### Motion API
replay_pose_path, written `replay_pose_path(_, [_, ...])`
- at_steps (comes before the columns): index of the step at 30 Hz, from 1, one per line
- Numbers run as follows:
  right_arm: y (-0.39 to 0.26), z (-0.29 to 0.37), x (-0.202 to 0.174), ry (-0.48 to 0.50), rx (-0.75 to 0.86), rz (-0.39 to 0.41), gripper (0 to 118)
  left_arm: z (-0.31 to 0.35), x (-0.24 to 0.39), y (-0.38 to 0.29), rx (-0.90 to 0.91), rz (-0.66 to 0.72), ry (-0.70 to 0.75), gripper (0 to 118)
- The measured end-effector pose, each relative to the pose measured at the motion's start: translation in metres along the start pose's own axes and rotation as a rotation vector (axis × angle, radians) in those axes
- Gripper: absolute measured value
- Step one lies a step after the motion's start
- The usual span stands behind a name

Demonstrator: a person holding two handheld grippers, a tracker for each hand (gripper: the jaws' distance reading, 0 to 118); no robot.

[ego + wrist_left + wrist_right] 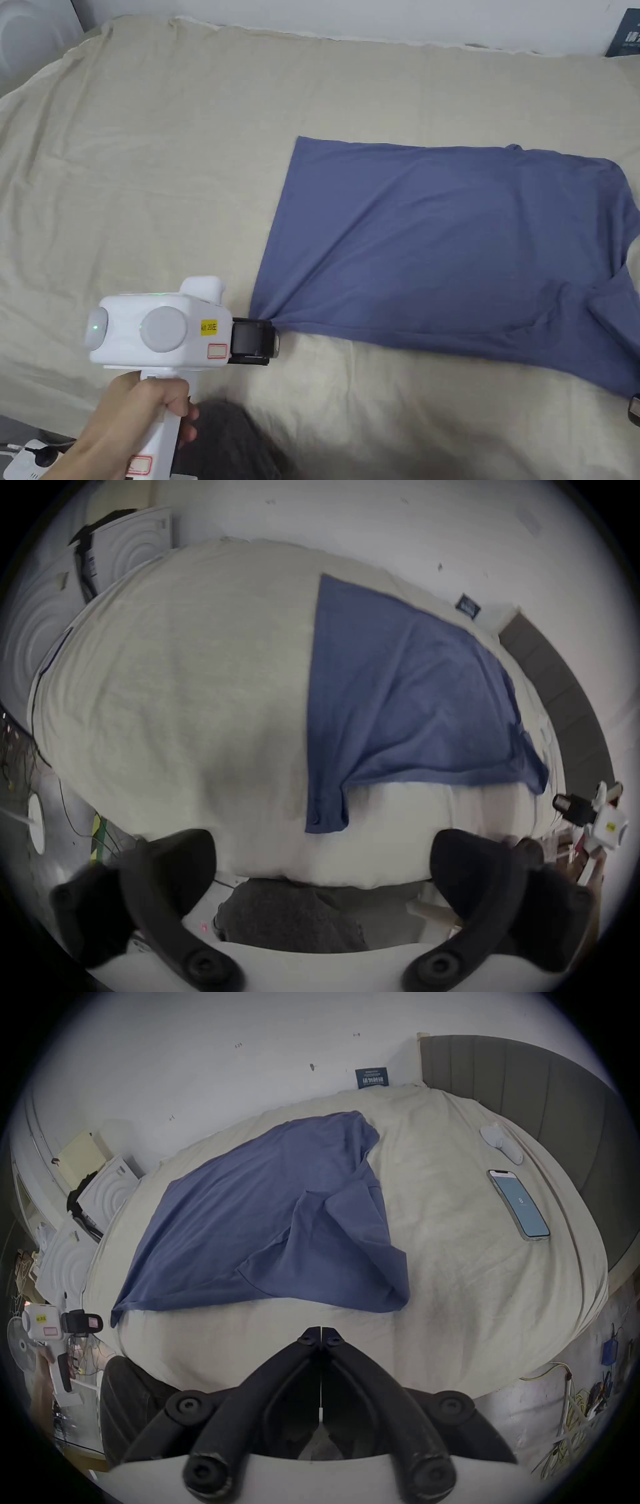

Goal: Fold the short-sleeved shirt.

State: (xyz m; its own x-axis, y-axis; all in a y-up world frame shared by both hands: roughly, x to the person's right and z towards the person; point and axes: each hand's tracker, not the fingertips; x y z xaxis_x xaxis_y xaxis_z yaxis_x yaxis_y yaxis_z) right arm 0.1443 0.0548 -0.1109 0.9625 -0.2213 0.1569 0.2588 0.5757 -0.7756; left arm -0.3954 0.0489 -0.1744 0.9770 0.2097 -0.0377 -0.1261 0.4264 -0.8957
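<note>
A blue short-sleeved shirt (437,250) lies spread on the beige bed sheet (156,187), hem to the left and sleeves to the right. Its near sleeve (346,1234) is rumpled and folded over the body. A hand holds my left gripper (274,340) just beside the shirt's near hem corner (325,821). In the left gripper view the left gripper (322,847) is wide open and the corner lies ahead of the jaws, not between them. My right gripper (320,1333) is shut on nothing, short of the near sleeve; it also shows at the bed's near edge (568,807).
A phone (519,1206) and a white device (502,1144) lie on the sheet right of the shirt, near a grey headboard (519,1082). White foam panels (114,549) stand at the bed's left end. A power strip (31,456) lies on the floor by the person's dark trouser leg (231,437).
</note>
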Motion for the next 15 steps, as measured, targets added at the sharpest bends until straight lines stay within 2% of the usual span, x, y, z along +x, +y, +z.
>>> replay_pose_path(1, [0.000,0.000,0.000,-0.007,-0.002,0.004,0,0.004,-0.003,0.005,-0.007,0.009,0.004,113])
replay_pose_path(3, [0.004,-0.002,0.003,-0.006,-0.012,0.010,0,-0.049,0.001,-0.001,-0.012,0.041,-0.018,111])
replay_pose_path(4, [-0.002,-0.006,0.003,-0.021,-0.015,0.014,0,-0.054,0.001,0.001,-0.007,0.043,-0.003,104])
replay_pose_path(5, [-0.001,-0.007,0.004,-0.031,-0.016,0.023,0,-0.058,0.000,0.004,0.000,0.034,0.050,65])
replay_pose_path(6, [0.001,-0.008,0.005,-0.044,-0.015,0.031,0,-0.046,0.013,0.002,-0.002,-0.002,0.064,2])
replay_pose_path(11, [0.010,-0.013,0.012,-0.100,0.009,0.058,1,-0.040,0.016,0.009,0.007,0.001,0.036,0])
replay_pose_path(12, [0.010,-0.018,0.015,-0.109,0.017,0.066,17,-0.040,0.017,0.011,0.004,0.002,0.035,0])
replay_pose_path(13, [0.013,-0.020,0.017,-0.114,0.022,0.069,55,-0.039,0.016,0.012,0.006,0.015,0.029,0])
replay_pose_path(14, [0.017,-0.022,0.017,-0.128,0.029,0.071,105,-0.037,0.016,0.013,0.010,0.025,0.020,0])
replay_pose_path(15, [0.021,-0.028,0.020,-0.129,0.028,0.067,118,-0.035,0.015,0.014,0.012,0.028,0.016,0])
